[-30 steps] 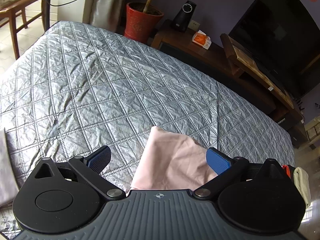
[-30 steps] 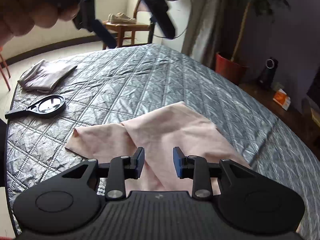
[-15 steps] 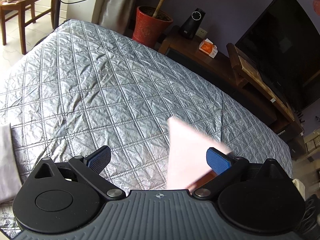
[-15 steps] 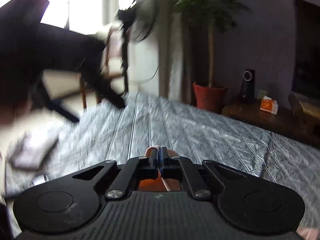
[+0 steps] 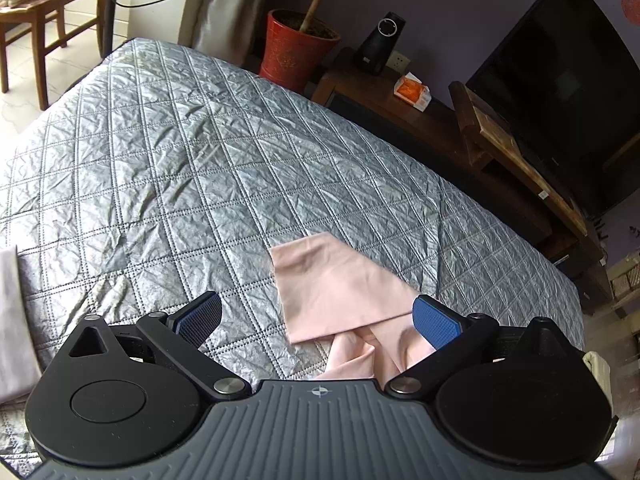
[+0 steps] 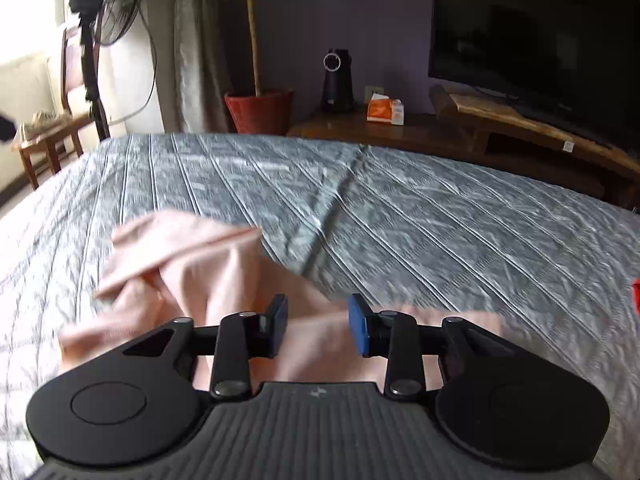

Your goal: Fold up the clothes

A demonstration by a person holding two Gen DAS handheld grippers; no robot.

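Observation:
A pale pink garment (image 5: 340, 292) lies on the grey quilted bed (image 5: 168, 168), one flap folded flat over the rest. In the left wrist view my left gripper (image 5: 316, 318) hangs wide open above its near edge, touching nothing. In the right wrist view the pink garment (image 6: 192, 264) lies rumpled under and to the left of my right gripper (image 6: 318, 330). Its jaws are opening, with a gap between the blue pads (image 6: 358, 330) and no cloth pinched; the fabric lies below them.
A folded pale cloth (image 5: 10, 320) sits at the left edge of the bed. Beyond the bed stand a red plant pot (image 5: 294, 50), a wooden TV bench (image 5: 404, 108) with a speaker and orange box, a television (image 6: 536, 40), a fan (image 6: 106, 4) and a wooden chair (image 5: 36, 12).
My right gripper shut on the pink garment, swung it across the bed while rolling, and has now let it go. The pink flap now lies flat. The left gripper stayed put.

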